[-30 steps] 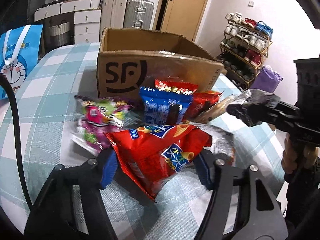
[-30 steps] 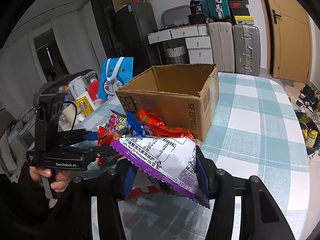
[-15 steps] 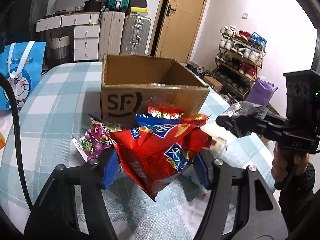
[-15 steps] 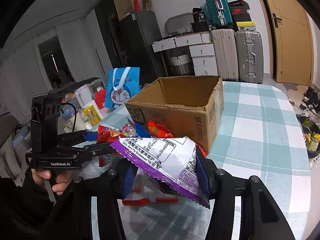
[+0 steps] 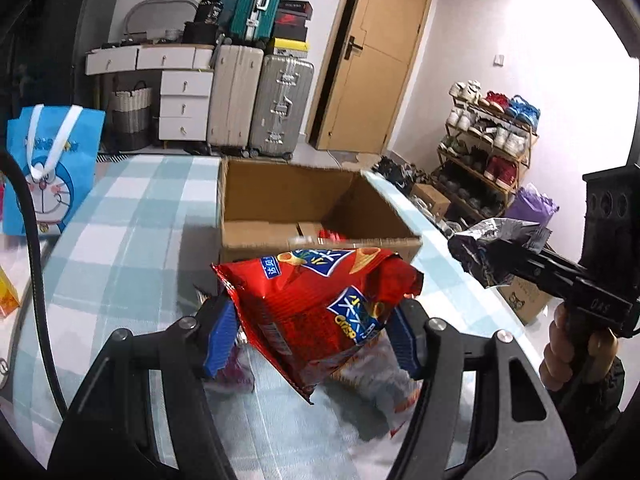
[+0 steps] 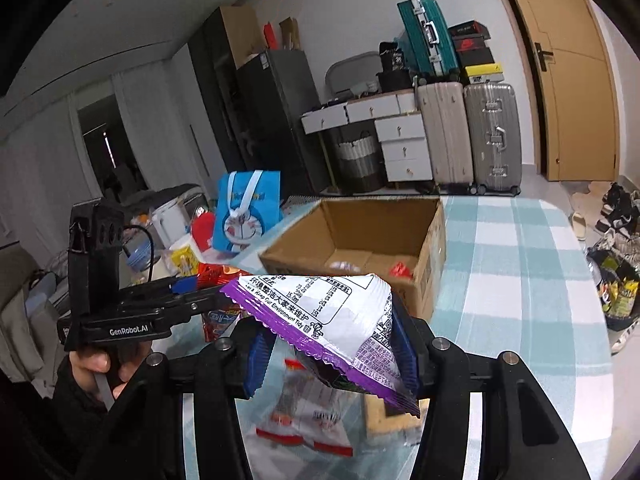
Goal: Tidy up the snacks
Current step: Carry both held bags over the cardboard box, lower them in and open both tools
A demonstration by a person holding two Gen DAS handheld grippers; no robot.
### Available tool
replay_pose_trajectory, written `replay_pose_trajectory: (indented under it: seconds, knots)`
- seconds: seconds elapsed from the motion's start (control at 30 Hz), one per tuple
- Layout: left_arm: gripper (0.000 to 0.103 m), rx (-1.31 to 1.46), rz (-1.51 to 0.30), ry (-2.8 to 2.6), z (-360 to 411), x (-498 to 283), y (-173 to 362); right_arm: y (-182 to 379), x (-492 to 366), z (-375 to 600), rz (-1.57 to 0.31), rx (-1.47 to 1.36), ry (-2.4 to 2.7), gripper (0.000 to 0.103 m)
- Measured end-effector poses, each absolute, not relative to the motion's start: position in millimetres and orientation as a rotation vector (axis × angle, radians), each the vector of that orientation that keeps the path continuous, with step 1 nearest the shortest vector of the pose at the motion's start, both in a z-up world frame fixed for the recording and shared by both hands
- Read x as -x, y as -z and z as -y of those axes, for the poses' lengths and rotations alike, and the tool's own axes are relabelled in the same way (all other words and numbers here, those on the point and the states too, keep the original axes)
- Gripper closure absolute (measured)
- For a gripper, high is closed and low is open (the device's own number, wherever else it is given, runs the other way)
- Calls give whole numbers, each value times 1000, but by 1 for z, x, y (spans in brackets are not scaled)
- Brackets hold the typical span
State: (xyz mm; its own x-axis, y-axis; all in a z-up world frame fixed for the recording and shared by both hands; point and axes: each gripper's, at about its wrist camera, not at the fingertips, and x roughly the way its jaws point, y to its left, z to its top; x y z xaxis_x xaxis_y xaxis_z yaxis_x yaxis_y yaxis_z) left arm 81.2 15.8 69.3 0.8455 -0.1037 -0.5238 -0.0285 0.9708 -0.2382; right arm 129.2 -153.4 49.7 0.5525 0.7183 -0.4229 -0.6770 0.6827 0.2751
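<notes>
My left gripper (image 5: 312, 332) is shut on a red chip bag (image 5: 320, 312) and holds it in the air, short of the open cardboard box (image 5: 316, 204). My right gripper (image 6: 328, 344) is shut on a purple and white snack bag (image 6: 332, 316), also raised near the box (image 6: 360, 240). The box holds a small red packet (image 6: 400, 270) and a pale one. Each gripper shows in the other's view, the right one (image 5: 492, 256) and the left one (image 6: 192, 288). More snack bags (image 6: 308, 412) lie on the table below.
The table has a blue-checked cloth (image 5: 132, 216). A blue Doraemon bag (image 5: 52, 172) stands at its far left edge. Suitcases (image 5: 260, 100), drawers and a door are behind. A shoe rack (image 5: 488, 136) stands to the right.
Both grippers have risen with their bags, so the box's inside now shows. The snack pile on the table has dropped low in both views.
</notes>
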Motion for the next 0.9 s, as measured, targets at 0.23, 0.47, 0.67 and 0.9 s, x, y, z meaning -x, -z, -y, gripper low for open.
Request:
replay_pose_trajectory:
  seconds: [0.23,0.47,0.67,0.9]
  knots:
    - [41,251,-537,23,-20,-96,-99,-79,-146,151,-518,-131,-788,50]
    - [41,242,-527,-8,-27,-114,-115,-100,-162,141,-501,-148,-771,50]
    - [41,251,-544,-42,-35,-142,-112,-102,-182,133,-522,-174,-769,50]
    - [41,243,-558,-52,-35,-173,-99,-87,-207,116,-578,-183,-770,50]
